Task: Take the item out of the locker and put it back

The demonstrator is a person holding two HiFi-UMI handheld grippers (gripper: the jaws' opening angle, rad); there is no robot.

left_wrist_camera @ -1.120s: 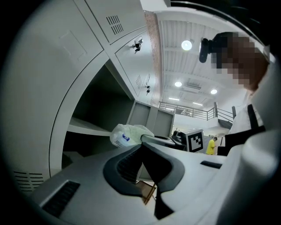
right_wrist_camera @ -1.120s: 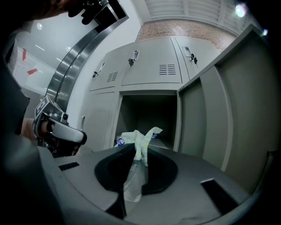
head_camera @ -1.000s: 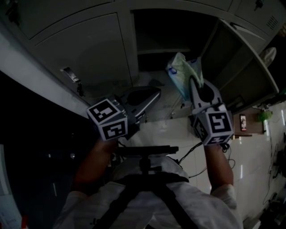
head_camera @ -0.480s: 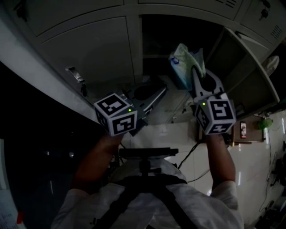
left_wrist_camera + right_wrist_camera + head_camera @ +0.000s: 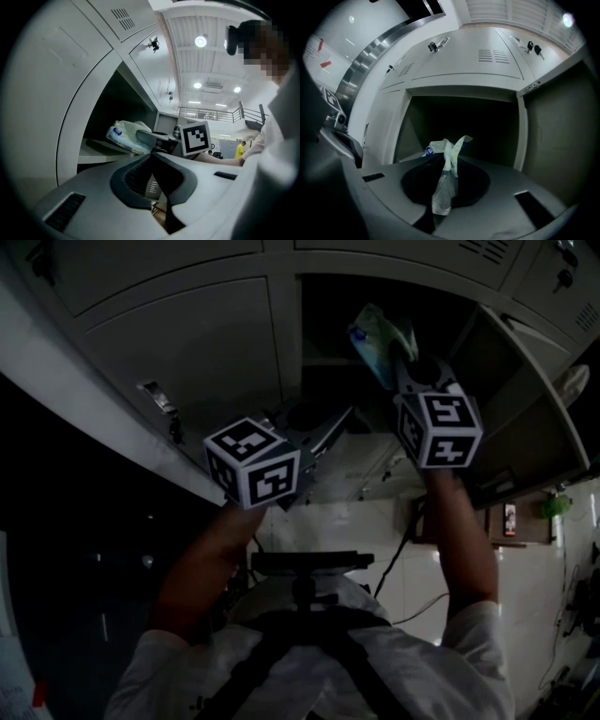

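The locker bank fills the upper half of the head view, and its one open compartment shows as a dark mouth at about 12 to 1 o'clock, with the door swung out toward 2 o'clock. In the left gripper view a pale shelf crosses that compartment at about 9 o'clock. Over the last second the right hand-held gripper has risen and pushed forward, from near the middle of the head view to the compartment's mouth at 1 o'clock. Its jaws have stayed clenched the whole way on the soft plastic packet. They pinch a crumpled flap of the wrapper, and the packet's body pokes out beyond the tips. The left hand-held gripper has drifted only a little up and toward the locker. It hangs at about 8 o'clock of the right one, jaws closed together on nothing. The packet now sits at the front lip of the compartment, just above the shelf edge, and whether it already touches the shelf cannot be told. This reads as the return leg, nearly done: the packet probably needs carrying a little deeper and lowering before the grip lets go. Released too near the edge, a pack this limp could slide back out.
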